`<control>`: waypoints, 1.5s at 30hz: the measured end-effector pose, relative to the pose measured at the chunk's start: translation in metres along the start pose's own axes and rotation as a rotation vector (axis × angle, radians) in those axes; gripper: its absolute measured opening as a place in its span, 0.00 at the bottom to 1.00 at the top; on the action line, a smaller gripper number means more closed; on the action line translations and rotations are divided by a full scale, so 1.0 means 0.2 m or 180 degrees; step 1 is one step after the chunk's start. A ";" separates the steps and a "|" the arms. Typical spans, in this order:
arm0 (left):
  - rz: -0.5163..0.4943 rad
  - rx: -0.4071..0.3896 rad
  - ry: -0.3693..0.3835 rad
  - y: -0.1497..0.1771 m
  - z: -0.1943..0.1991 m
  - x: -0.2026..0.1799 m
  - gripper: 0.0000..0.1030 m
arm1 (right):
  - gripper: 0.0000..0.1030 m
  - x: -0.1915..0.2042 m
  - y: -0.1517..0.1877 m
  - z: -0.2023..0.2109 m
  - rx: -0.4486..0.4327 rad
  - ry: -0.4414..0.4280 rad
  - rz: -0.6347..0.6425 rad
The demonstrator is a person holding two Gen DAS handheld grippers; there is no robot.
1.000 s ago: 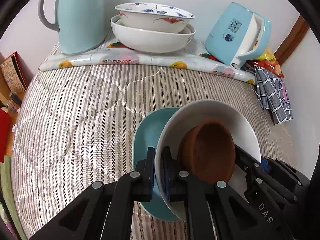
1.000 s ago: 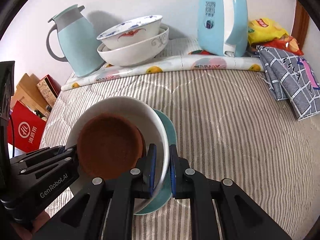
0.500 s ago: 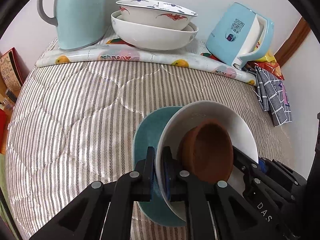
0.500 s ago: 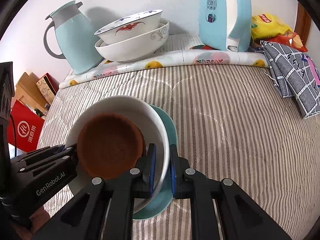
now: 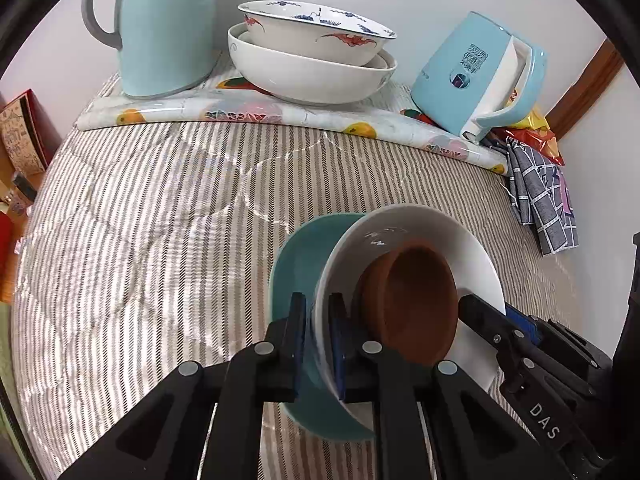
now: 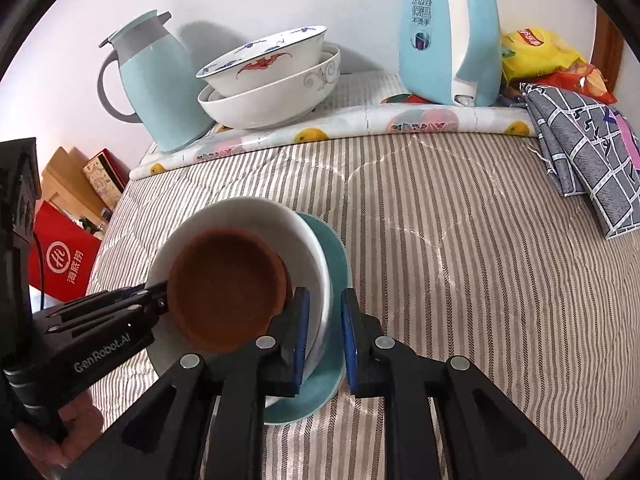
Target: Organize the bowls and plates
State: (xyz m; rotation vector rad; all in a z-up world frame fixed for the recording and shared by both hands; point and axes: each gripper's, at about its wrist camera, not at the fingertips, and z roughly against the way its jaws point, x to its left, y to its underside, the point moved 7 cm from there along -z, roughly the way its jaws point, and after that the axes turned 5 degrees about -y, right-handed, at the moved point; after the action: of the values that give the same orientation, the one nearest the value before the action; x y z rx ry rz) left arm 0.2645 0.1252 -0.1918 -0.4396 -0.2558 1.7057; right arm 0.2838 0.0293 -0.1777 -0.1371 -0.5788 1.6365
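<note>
A stack of a teal plate [image 5: 298, 256], a white bowl [image 5: 448, 236] and a small brown bowl [image 5: 416, 300] is held above the striped quilt. My left gripper [image 5: 318, 340] is shut on the near rim of the teal plate and white bowl. My right gripper [image 6: 323, 330] is shut on the opposite rim of the same stack [image 6: 256, 220]; the brown bowl [image 6: 228, 288] sits inside. Two nested white bowls, the upper one patterned [image 5: 316, 32], stand at the back on a fruit-print mat [image 5: 256, 114].
A pale blue thermos jug [image 5: 168, 24] stands back left and a blue electric kettle [image 5: 476, 76] back right. A grey checked cloth [image 5: 544, 196] and snack bags [image 6: 536, 52] lie at the right edge. Boxes and a red bag [image 6: 64, 256] sit beyond the left edge.
Both grippers have carried the stack forward toward the nested bowls at the back, which now look nearer and larger. The grips have not changed.
</note>
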 end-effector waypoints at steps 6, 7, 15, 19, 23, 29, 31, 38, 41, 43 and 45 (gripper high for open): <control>-0.0002 -0.0081 -0.0030 0.04 0.12 0.02 0.20 | 0.22 0.04 0.04 0.06 0.0005 -0.0009 0.0074; -0.0014 -0.0100 -0.0039 0.04 0.13 0.02 0.22 | 0.27 0.05 0.05 0.08 -0.0003 -0.0006 0.0087; -0.0062 -0.0402 -0.0058 0.16 0.39 -0.02 0.41 | 0.47 0.09 0.14 0.35 -0.0287 0.0017 0.0160; -0.0111 -0.0609 -0.0114 0.24 0.54 -0.06 0.48 | 0.60 0.12 0.21 0.55 -0.0556 0.0057 0.0231; -0.0128 -0.0789 -0.0147 0.32 0.67 -0.10 0.56 | 0.77 0.13 0.31 0.75 -0.0809 0.0186 0.0277; -0.0135 -0.1027 -0.0211 0.47 0.85 -0.16 0.72 | 0.89 0.09 0.46 1.00 -0.1057 0.0471 0.0235; -0.0172 -0.1081 -0.0262 0.51 0.90 -0.19 0.79 | 0.91 0.08 0.51 1.06 -0.1116 0.0510 0.0226; -0.0145 -0.1279 -0.0334 0.65 1.04 -0.24 0.83 | 0.93 0.05 0.66 1.25 -0.1250 0.0637 0.0211; -0.0157 -0.1339 -0.0378 0.69 1.08 -0.25 0.83 | 0.93 0.02 0.71 1.30 -0.1293 0.0609 0.0133; -0.0158 -0.1373 -0.0389 0.71 1.11 -0.26 0.83 | 0.93 0.02 0.73 1.32 -0.1309 0.0627 0.0119; -0.0158 -0.1401 -0.0396 0.73 1.13 -0.27 0.83 | 0.93 0.01 0.74 1.34 -0.1330 0.0644 0.0103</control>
State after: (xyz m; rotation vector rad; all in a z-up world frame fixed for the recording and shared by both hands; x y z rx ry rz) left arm 0.0452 0.0628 -0.0399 -0.6435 -0.7349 1.6274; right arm 0.0389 -0.0528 -0.0111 -0.6145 -0.7574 1.4920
